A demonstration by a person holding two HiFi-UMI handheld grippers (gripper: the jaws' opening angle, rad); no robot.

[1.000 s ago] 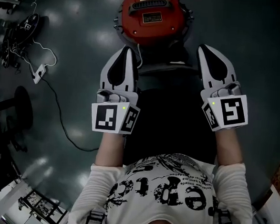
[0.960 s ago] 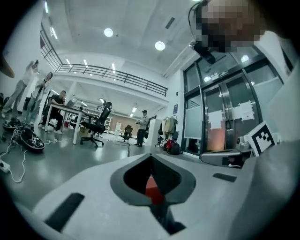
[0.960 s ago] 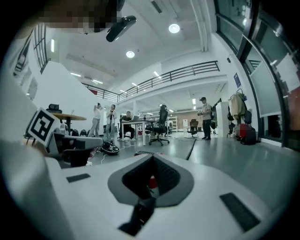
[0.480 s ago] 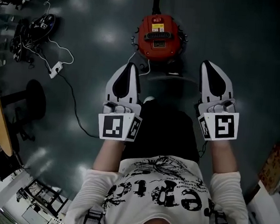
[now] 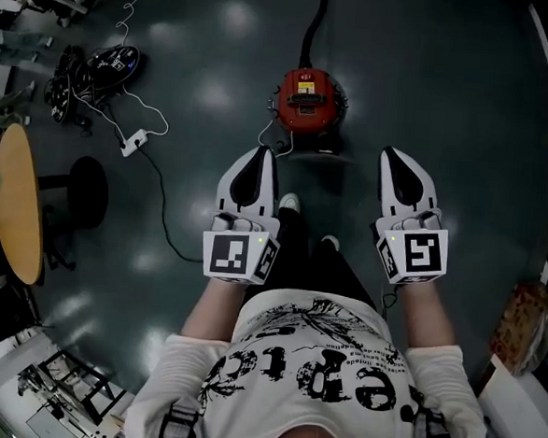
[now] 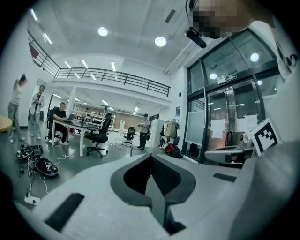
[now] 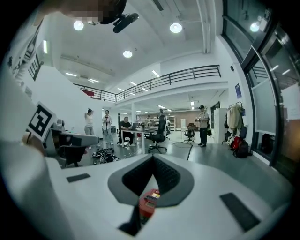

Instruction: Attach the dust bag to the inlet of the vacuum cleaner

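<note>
**Both claws lifted clear and empty, vacuum down on the floor**

Since a second ago both hands have risen along with the head. The red drum that filled the top of my head view now sits small and far below, and the shoes [image 5: 289, 202] have come into sight.

Nearest me is the white shirt [image 5: 315, 371]. Its black lettering is upside down and I cannot read it. Just past it the left gripper [image 5: 262, 153] and right gripper [image 5: 392, 154] are held side by side, well apart, their marker cubes [image 5: 239, 256] facing up at me. The left claw is pinched fully together on nothing. The right claw's tips also meet, with nothing held.

Beyond the shoes the vacuum cleaner [image 5: 310, 99] stands upright on the dark floor. Its lid is on and a black handle crosses the top, so I see nothing of its inside. The yellow label on the lid is too small to read. A black hose [image 5: 313, 24] runs away from its far side.

Only the right gripper view catches the vacuum cleaner, as a red sliver in the slot behind its closed tips. The left gripper view's slot is dark, and that view looks towards glass doors [image 6: 229, 122]. Far off, the right gripper view shows an office desk [image 7: 136, 132] with people round it. The head view alone shows the power strip [image 5: 134, 142] and the round wooden table [image 5: 18, 203].
</note>
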